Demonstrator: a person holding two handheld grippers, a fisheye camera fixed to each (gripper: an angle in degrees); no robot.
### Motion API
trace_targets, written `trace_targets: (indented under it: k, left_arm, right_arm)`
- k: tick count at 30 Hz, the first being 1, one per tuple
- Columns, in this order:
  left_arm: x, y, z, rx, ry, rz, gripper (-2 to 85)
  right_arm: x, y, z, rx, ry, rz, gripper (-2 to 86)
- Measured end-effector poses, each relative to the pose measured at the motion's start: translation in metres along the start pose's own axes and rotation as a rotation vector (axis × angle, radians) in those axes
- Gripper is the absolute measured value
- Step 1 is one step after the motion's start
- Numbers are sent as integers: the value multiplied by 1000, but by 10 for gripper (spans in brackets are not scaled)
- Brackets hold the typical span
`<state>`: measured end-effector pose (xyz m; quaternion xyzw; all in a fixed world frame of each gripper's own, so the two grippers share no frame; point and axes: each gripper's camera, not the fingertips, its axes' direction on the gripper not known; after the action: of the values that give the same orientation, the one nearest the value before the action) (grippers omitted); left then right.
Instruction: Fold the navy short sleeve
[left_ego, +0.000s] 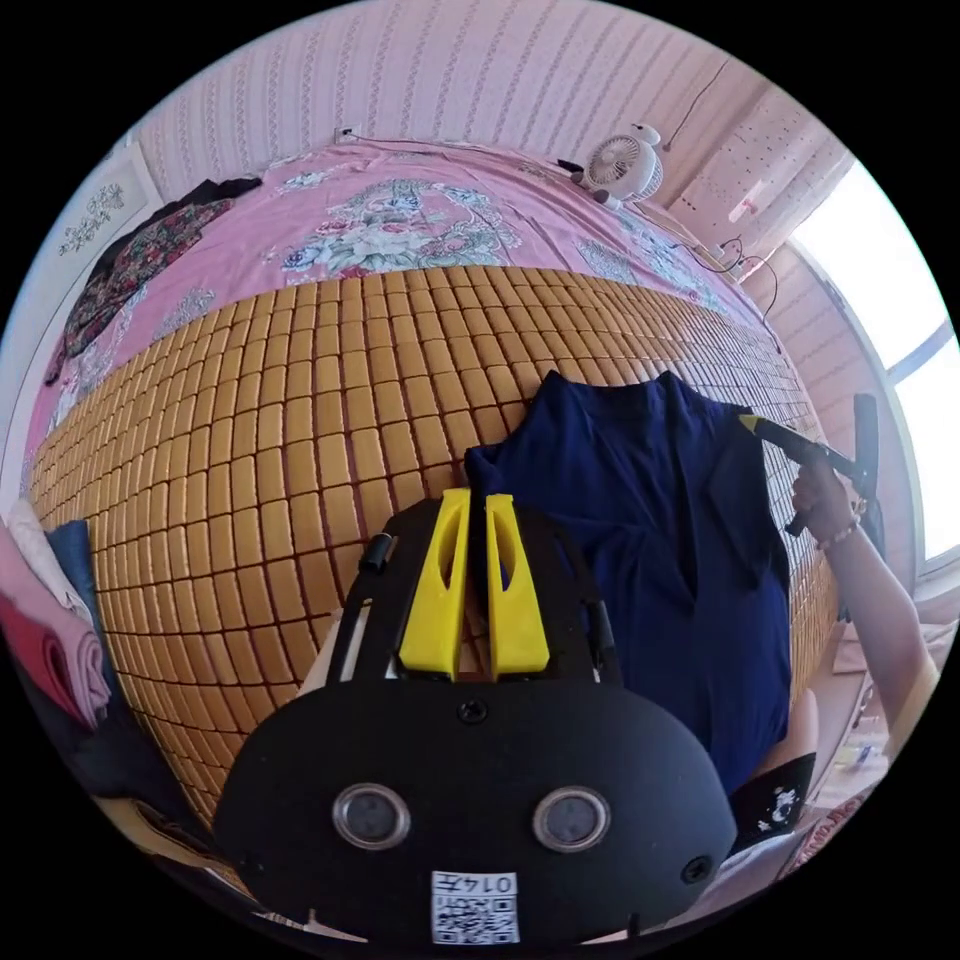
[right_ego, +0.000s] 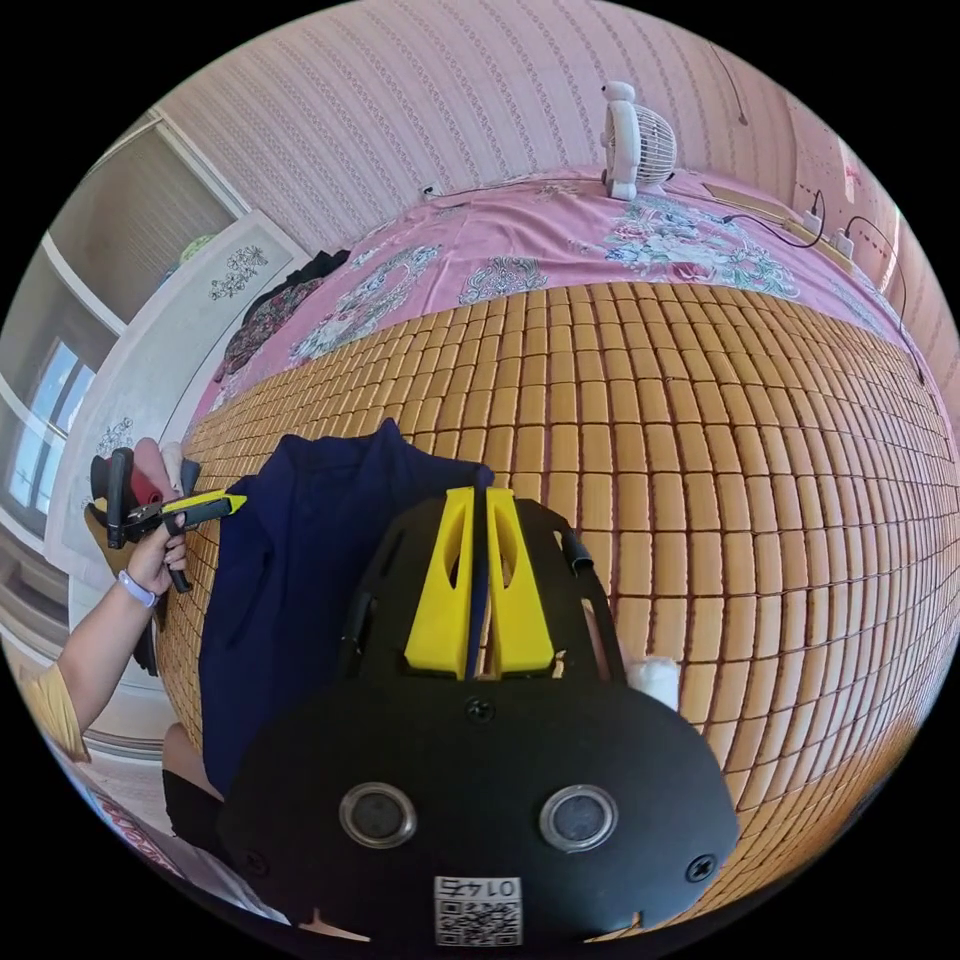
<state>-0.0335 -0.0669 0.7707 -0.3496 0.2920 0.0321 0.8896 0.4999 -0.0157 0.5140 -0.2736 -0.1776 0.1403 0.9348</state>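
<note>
Pinching the navy shirt (left_ego: 650, 540), both claws seem closed, though fabric hides the left claw's (left_ego: 478, 505) grip.

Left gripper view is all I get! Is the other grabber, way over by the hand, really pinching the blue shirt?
Observer: Yes. In the right gripper view, the right gripper has a strip of the navy shirt squeezed between both yellow jaws.
Operator: Is anything hiding next to it on the bumpy mat?
Observer: A small white thing lies on the mat right beside that gripper. I cannot tell what it is.
</note>
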Motion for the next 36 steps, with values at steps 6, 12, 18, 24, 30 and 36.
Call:
trace_targets:
  k: [6,12,18,24,30,36]
  left_arm:
    - [-1,20,-73,203,111,-45,4]
    - [9,109,-150,306,154,129,8]
    - [3,295,-182,202,340,52,49]
    - [9,457,-198,81,212,-162,52]
    - [22,509,-220,124,272,-191,38]
    - [76,535,-203,141,344,-69,36]
  right_arm:
    - [-21,4,-63,137,-27,-120,-1]
    - [-42,67,-133,183,-154,-321,2]
    - [-35,215,-168,33,-411,-323,34]
    - [-27,312,-159,-202,-377,-144,78]
    - [-61,328,-172,-178,-351,-166,73]
    - [-131,347,-155,-245,-216,-343,64]
